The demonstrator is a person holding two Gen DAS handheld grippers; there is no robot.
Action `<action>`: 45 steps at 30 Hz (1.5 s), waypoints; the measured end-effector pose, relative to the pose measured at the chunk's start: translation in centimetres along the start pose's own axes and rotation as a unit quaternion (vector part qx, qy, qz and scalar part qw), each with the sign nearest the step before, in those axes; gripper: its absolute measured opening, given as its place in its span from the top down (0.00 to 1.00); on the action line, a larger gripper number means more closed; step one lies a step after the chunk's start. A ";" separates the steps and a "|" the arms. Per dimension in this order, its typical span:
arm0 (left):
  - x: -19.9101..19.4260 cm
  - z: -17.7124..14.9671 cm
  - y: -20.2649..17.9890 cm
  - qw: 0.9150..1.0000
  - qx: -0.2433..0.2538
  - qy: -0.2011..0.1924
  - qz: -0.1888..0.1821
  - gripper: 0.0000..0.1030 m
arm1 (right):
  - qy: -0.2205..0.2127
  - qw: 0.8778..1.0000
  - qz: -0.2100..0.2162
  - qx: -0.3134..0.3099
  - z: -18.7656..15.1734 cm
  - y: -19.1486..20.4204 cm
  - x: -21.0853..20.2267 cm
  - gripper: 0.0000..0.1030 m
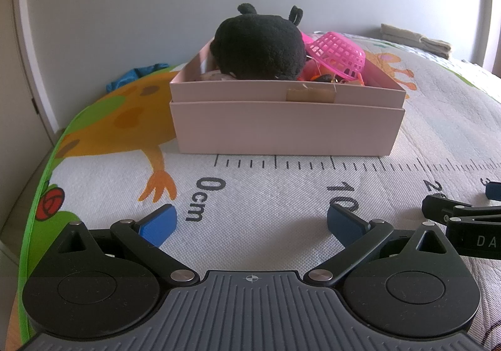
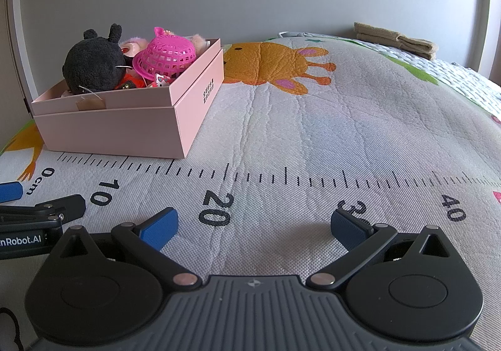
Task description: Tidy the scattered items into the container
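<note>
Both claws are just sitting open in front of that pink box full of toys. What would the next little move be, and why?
Probably none beyond pulling back. The left gripper and right gripper are open and hold nothing. The black plush and pink basket already sit in the pink box, and no loose toy shows on the mat, so the tidying looks done.
</note>
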State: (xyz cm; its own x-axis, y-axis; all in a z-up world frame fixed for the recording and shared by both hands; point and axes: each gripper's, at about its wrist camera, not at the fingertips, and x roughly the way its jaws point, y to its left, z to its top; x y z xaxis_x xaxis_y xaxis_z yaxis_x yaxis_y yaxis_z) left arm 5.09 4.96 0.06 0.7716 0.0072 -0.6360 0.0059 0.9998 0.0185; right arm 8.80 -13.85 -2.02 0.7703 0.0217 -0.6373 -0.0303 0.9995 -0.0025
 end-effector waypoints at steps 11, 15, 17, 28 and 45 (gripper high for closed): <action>0.0 0.0 0.1 1.000 -0.001 0.000 -0.001 0.00 | 0.000 1.000 0.000 0.000 0.0 -0.1 0.0 0.00; 0.1 0.0 0.1 1.000 -0.002 0.000 -0.002 0.00 | 0.000 1.000 0.000 0.000 0.0 0.0 0.0 0.00; 0.1 0.0 0.1 1.000 -0.001 0.001 -0.004 0.00 | 0.000 1.000 0.000 0.000 0.0 0.0 0.0 0.00; -0.3 0.2 0.5 1.000 0.007 0.017 -0.017 0.00 | 0.000 1.000 0.000 0.000 0.0 0.0 0.0 0.00; -0.5 -0.1 0.6 0.999 0.014 0.014 -0.026 0.00 | 0.000 1.000 0.000 0.000 0.0 0.0 0.0 0.00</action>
State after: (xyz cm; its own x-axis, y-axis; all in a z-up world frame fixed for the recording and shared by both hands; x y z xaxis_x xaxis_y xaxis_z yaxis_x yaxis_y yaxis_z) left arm 4.64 5.59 0.31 0.7520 -0.0432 -0.6577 0.0637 0.9979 0.0072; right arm 8.81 -13.87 -2.01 0.7703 0.0222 -0.6373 -0.0308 0.9995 -0.0023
